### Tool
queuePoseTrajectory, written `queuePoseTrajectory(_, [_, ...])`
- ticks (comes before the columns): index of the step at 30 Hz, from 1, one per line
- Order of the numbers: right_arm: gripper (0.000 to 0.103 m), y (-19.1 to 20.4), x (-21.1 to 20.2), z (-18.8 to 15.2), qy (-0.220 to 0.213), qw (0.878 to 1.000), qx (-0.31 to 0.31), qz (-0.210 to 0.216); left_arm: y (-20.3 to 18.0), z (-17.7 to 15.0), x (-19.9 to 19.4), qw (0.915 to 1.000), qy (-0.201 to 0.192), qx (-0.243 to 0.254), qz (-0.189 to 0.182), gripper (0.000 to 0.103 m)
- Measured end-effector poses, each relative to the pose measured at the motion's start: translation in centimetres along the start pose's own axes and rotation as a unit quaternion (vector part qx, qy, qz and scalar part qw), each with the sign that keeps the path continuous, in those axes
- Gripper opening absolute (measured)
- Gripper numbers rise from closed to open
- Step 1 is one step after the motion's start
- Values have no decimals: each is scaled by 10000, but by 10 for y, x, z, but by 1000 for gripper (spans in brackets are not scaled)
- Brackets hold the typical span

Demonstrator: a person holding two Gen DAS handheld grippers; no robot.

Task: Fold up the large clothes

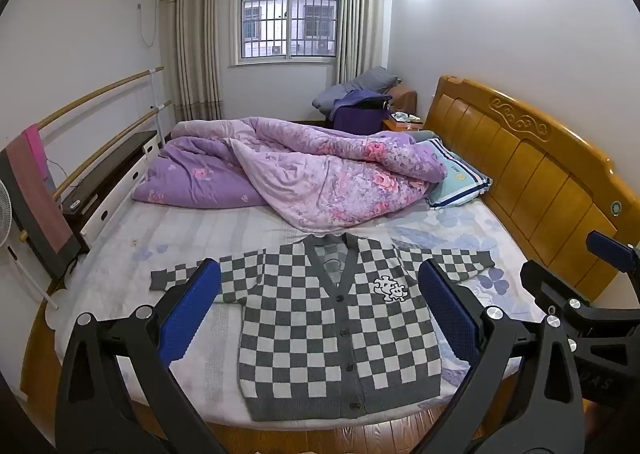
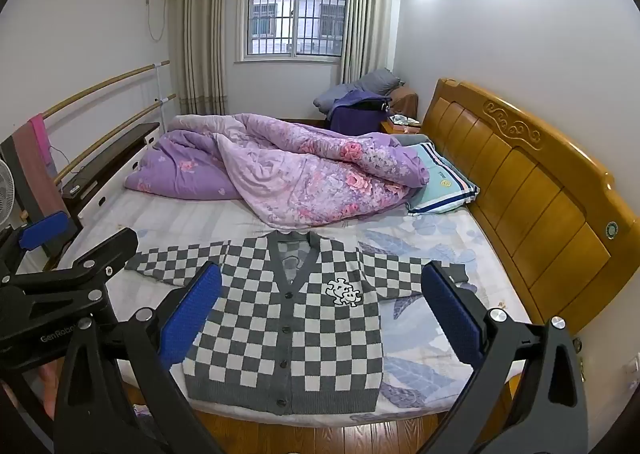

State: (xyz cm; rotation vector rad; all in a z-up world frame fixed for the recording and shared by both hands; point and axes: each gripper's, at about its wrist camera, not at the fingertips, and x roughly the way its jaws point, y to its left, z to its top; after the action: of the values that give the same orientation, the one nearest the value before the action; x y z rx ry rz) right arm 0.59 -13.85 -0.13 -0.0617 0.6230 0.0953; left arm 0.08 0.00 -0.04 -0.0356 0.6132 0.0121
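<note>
A grey and white checkered cardigan (image 1: 332, 330) lies flat and buttoned on the bed, sleeves spread to both sides, hem at the near edge. It also shows in the right wrist view (image 2: 288, 330). My left gripper (image 1: 320, 314) is open and empty, held above the near edge of the bed in front of the cardigan. My right gripper (image 2: 322, 314) is open and empty too, beside the left one. The right gripper's body shows at the right edge of the left wrist view, the left gripper's body at the left edge of the right wrist view.
A crumpled purple floral quilt (image 1: 300, 170) fills the far half of the bed (image 1: 168, 238). A striped pillow (image 1: 460, 178) lies by the wooden headboard (image 1: 532, 174). A dark cabinet (image 1: 108, 174) and rails stand left. Wooden floor (image 2: 320, 438) runs below the bed edge.
</note>
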Motion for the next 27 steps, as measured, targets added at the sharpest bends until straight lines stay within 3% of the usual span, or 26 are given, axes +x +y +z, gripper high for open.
queuePoseTrajectory(27, [96,-5,8,-5,37,10000,6,-18,-1,0,-2,10000,8,37,29,98])
